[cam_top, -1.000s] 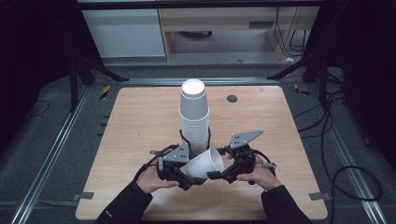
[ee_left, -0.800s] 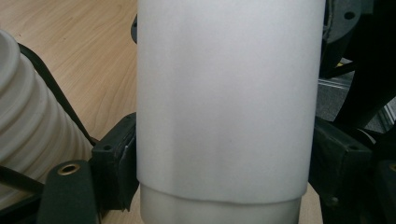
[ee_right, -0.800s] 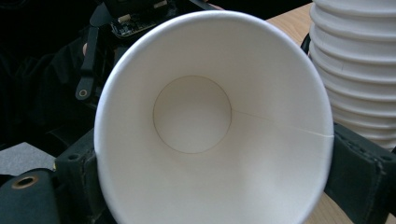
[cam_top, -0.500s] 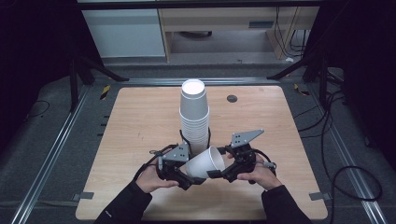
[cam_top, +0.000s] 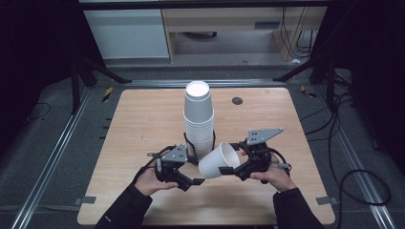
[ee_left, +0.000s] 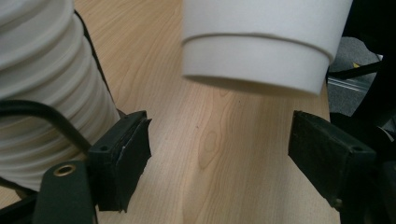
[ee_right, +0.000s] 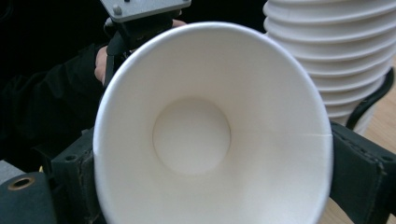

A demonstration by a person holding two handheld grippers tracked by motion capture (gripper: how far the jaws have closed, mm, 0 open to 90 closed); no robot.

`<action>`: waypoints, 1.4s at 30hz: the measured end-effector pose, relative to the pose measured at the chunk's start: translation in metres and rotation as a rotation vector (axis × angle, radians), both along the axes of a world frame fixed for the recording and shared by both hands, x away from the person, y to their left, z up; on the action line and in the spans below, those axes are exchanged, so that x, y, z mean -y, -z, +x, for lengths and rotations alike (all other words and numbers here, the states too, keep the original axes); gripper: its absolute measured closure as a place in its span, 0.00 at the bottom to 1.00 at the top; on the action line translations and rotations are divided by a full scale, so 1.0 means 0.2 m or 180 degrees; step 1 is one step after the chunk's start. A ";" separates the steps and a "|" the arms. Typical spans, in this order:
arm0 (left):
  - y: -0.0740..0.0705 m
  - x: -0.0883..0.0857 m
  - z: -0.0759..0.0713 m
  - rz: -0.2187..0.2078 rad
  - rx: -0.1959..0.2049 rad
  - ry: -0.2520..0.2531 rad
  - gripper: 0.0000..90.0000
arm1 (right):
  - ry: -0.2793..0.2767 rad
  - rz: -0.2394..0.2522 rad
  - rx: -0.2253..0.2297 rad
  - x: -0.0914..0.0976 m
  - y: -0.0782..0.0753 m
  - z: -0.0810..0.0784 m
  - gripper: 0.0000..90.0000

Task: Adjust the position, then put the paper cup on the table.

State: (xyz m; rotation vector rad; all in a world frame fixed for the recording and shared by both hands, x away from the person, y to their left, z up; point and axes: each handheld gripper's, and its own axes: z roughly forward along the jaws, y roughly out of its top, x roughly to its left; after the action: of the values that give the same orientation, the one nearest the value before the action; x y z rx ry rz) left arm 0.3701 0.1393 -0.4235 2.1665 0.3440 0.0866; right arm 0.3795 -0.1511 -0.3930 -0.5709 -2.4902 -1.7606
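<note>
No text, label, brand, number or sign could be read anywhere; the white cups (cam_top: 199, 114) were blank.

the stack of cups (ee_left: 44, 88) is cut off by the top and left edges in the left gripper view, and its base sits behind a jaw. the single cup (ee_right: 212, 130) covers most of the right gripper (ee_right: 210, 186), so its grip looks closed, perhaps. the small dark disc (cam_top: 237, 100) on the table (cam_top: 143, 119) is too small to identify.
</note>
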 end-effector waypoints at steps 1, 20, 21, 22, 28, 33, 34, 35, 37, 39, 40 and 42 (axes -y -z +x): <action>0.00 -0.01 0.00 0.0009 0.0005 -0.0006 0.23 | 0.0032 -0.0011 0.0020 0.01 0.00 0.00 0.10; -0.02 -0.13 0.03 -0.0085 0.0037 -0.0385 0.24 | 0.0300 -0.0316 0.0050 0.07 -0.01 0.04 0.13; -0.03 -0.15 0.04 -0.0095 0.0029 -0.0428 0.24 | 0.0309 -0.0330 0.0044 0.07 -0.02 0.05 0.13; -0.03 -0.16 0.04 -0.0104 0.0024 -0.0466 0.24 | 0.0344 -0.0349 0.0051 0.08 -0.02 0.05 0.13; -0.03 -0.25 0.07 -0.0128 0.0014 -0.0796 0.24 | 0.0527 -0.0382 0.0085 0.10 -0.05 0.08 0.13; -0.03 -0.31 0.09 -0.0100 0.0017 -0.1036 0.24 | 0.0696 -0.0484 0.0119 0.12 -0.08 0.09 0.12; -0.03 -0.31 0.10 -0.0094 0.0018 -0.1070 0.24 | 0.0720 -0.0497 0.0118 0.12 -0.08 0.10 0.12; -0.03 -0.32 0.10 -0.0088 0.0007 -0.1100 0.24 | 0.0761 -0.0508 0.0136 0.13 -0.09 0.10 0.12; -0.02 -0.33 0.11 -0.0109 -0.0013 -0.1180 0.24 | 0.0848 -0.0533 0.0150 0.14 -0.10 0.11 0.12; -0.02 -0.35 0.11 -0.0131 -0.0042 -0.1218 0.24 | 0.0930 -0.0541 0.0162 0.16 -0.11 0.11 0.12; -0.02 -0.35 0.12 -0.0130 -0.0043 -0.1227 0.24 | 0.1001 -0.0564 0.0183 0.17 -0.11 0.12 0.12; -0.03 -0.37 0.12 -0.0147 -0.0057 -0.1280 0.24 | 0.1141 -0.0629 0.0199 0.18 -0.11 0.13 0.12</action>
State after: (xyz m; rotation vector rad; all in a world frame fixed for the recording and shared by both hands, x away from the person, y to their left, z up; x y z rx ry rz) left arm 0.3941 0.2124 -0.4184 2.0260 0.7807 0.2817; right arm 0.4056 -0.1878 -0.3703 -1.0503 -2.7652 -1.6602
